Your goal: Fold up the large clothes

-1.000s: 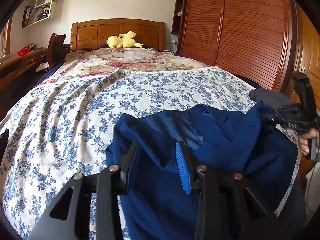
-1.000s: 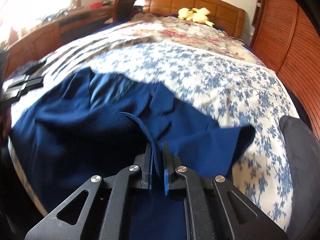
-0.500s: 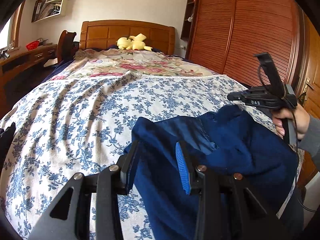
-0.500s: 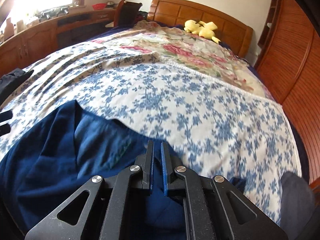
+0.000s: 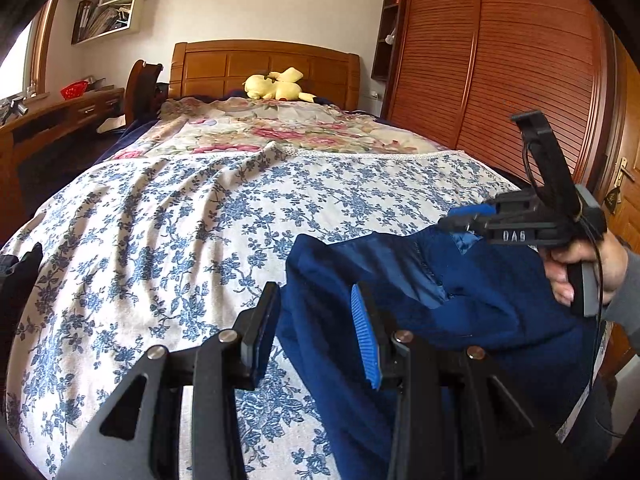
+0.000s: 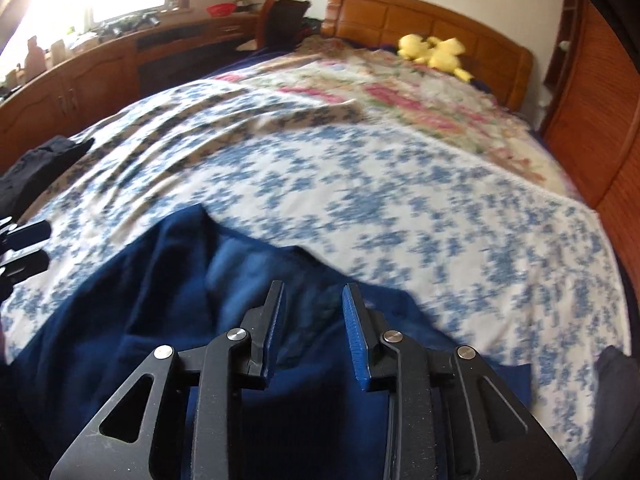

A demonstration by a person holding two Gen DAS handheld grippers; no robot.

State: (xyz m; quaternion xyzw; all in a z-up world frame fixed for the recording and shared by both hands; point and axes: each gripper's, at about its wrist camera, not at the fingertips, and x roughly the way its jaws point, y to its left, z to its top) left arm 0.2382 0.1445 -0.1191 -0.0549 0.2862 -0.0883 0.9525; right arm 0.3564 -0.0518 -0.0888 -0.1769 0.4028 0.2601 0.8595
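- Left wrist view: the left gripper (image 5: 316, 320) hangs partly open over the near edge of the blue garment (image 5: 460, 296). Cloth shows in the gap, but the pads do not visibly press it, so it grips nothing I can see.
- Same view: the garment lies bunched at the near right corner of the bed (image 5: 180, 220), ahead and to the right of this gripper. Its long axis is hard to read; it seems to run across the bed's foot.
- Same view: the right gripper (image 5: 460, 218), held in a hand (image 5: 580, 268), sits just above the garment's far right part, so it is nearer that end.
- Right wrist view: the right gripper (image 6: 312, 320) has just been opening. Its 2 jaws stand apart over the garment (image 6: 160, 304), with cloth below the gap, not pinched.
- Same view: the garment spreads ahead and to the left, toward the left gripper (image 6: 24, 248) at the frame's edge. My guess is that the next grasp is on an edge just below.
- No containers are in view.
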